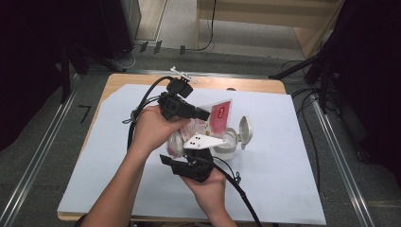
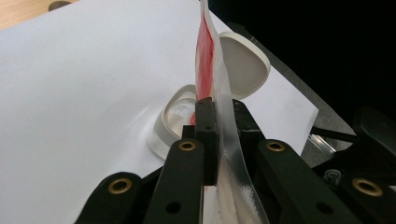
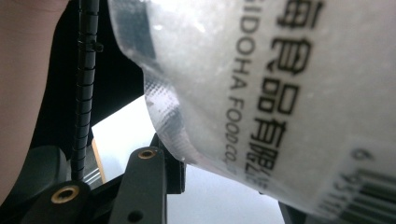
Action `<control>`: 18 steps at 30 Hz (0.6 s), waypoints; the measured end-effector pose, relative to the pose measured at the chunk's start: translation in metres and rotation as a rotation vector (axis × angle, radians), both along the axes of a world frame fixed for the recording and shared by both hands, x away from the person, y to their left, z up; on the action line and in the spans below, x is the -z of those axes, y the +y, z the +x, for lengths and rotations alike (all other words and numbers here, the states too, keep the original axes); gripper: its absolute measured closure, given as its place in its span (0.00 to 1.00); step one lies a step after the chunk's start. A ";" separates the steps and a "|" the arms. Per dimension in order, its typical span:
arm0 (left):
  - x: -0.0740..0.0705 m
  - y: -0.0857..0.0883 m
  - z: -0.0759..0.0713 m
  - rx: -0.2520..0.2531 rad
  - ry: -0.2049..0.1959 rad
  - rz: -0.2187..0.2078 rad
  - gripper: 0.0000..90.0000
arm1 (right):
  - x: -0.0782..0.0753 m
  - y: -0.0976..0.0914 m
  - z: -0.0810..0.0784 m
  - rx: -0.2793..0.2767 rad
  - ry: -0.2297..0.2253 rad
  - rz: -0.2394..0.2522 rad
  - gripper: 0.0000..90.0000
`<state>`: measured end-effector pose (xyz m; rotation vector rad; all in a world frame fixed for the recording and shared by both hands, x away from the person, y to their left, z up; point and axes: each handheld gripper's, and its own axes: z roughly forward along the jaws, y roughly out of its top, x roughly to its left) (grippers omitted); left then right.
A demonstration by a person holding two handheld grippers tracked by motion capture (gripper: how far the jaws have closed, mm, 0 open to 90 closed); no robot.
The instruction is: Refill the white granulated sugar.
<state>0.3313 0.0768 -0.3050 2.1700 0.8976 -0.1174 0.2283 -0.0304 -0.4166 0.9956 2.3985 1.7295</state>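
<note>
High view, left hand-held gripper (image 1: pixel 201 113) clamping bag (image 1: pixel 218 115) edge (above open container (image 1: pixel 226 142)), white mat (image 1: pixel 283 156) bare around.

Glossy film, matt plastic, paper over wood

The pouch (image 2: pixel 219 93) is thin glossy plastic film, clear with red print, crimped rough at its sealed edge; the container (image 1: pixel 226 144) at 3 o'clock of the hands and its flip lid (image 1: pixel 245 132) look like smooth white plastic with a soft sheen. Both the left gripper (image 2: pixel 219 121) and right gripper (image 3: pixel 187 163) are matt black plastic with brass-coloured rivets. The worktop (image 1: pixel 142 79) is pale wood under a smooth matt white sheet (image 1: pixel 283 179)
</note>
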 end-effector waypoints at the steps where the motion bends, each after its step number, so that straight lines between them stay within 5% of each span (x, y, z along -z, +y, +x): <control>1: 0.000 0.000 0.000 0.002 -0.001 0.002 0.95 | 0.000 0.000 0.000 0.000 0.001 0.001 0.71; 18: 0.002 -0.002 0.000 0.009 0.022 -0.009 0.94 | 0.001 0.000 -0.003 0.010 0.004 0.001 0.71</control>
